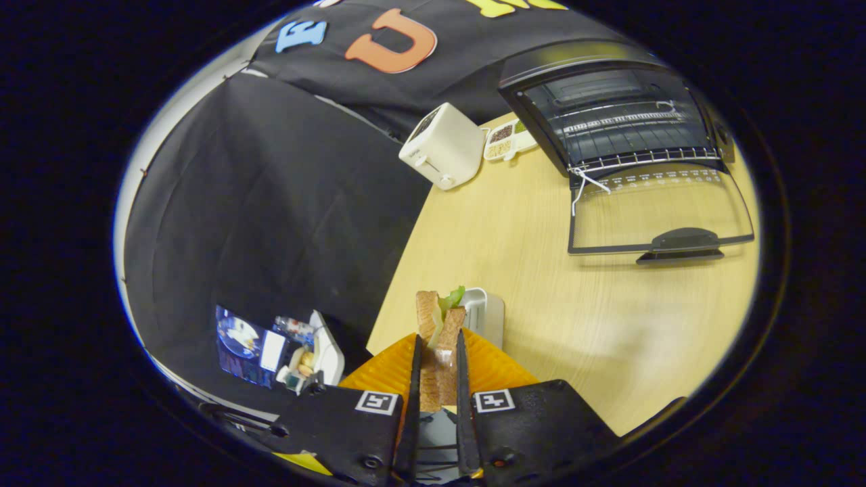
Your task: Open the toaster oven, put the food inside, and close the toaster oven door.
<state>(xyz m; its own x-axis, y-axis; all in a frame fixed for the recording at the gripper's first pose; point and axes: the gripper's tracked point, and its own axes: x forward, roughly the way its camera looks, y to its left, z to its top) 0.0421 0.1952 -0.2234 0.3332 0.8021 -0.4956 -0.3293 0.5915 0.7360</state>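
Gripper (438, 352) is clamping a sandwich (440, 338) upright, both fingers (414, 379) pressing its toast slices, narrow gap. Lettuce is poking out the top, just past the fingertips. An orange ridged plate (497, 365) is sitting right under and behind the sandwich, near the table's near corner. A small white holder (488, 312) is standing just beyond the plate, touching or nearly touching it, can't tell which.

Wooden table (541, 284) is running away ahead; its left edge is cutting diagonally from the plate toward the white toaster (442, 145). Wide bare tabletop is lying between the sandwich and the toaster oven (609, 115), which is sitting well beyond the fingers, far right. Oven door (659, 210) is lying fully open, flat toward the table, handle at its near edge; wire rack (636, 159) is showing inside, a white string hanging off its left front corner. A divided snack tray (509, 140) is sitting between toaster and oven, just beside both.

Square fiducial markers (377, 402) are sitting on both finger bases. Small print on the toaster is too tiny to read. Clutter is lying off the table, left of the fingers, blurry.
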